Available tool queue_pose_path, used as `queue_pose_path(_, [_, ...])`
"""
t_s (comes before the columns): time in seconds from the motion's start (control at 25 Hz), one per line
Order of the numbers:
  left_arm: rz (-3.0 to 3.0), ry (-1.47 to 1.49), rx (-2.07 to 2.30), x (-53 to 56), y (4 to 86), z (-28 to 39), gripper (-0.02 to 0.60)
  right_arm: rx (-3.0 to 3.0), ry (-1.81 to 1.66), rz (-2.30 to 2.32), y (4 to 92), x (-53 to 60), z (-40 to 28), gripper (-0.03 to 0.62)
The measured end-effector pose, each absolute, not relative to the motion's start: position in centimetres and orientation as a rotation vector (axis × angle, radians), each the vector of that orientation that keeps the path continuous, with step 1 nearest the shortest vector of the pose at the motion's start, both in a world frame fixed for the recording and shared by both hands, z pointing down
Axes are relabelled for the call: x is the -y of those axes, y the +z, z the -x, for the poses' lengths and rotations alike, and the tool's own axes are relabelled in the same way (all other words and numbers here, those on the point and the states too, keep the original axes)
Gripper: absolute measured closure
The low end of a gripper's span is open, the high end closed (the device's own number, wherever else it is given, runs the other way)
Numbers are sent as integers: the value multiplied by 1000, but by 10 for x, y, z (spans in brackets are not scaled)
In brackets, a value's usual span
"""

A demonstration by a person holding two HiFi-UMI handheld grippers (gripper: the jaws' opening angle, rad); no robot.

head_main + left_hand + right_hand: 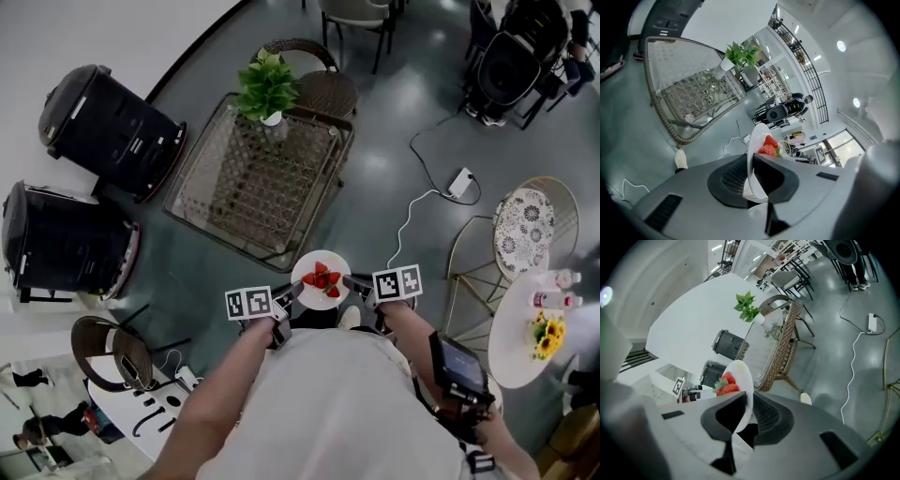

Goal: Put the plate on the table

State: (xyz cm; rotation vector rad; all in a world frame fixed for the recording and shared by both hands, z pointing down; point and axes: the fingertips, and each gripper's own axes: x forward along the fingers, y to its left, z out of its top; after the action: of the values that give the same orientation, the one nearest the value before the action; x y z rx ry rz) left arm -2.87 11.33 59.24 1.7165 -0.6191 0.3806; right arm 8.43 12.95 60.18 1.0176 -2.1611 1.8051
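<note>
Plate (307,273) of strawberries (324,278) is in the air: left gripper (292,294) clamped on its nine o'clock rim, right gripper (355,284) on three o'clock. Glass table (217,228) waits at eleven o'clock, seemingly just beyond. The set-down is all left to do.

The head view looks steeply down from above the person onto the glass table (253,183). Each gripper view looks along its own jaws from very near; all three share the plate (304,278) and that table
</note>
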Motion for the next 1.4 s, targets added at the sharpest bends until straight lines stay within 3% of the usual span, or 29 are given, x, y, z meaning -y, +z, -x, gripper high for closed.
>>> queue_pose_path(0.32, [-1785,336,476,-13,581,-5,561,2123,1718,-1195,575,-31,-118,566])
queue_pose_path(0.52, [-1827,336,537,29,579,40,561,2095,1691,-1144,576,9,-85,565])
queue_pose_path(0.8, [-1811,290,488,58,598,28,561,2059,1645,-1178,594,32,-89,563])
queue_pose_path(1.4, [-1598,89,785,67,618,85,561,2028,1512,-672,627,93,-26,562])
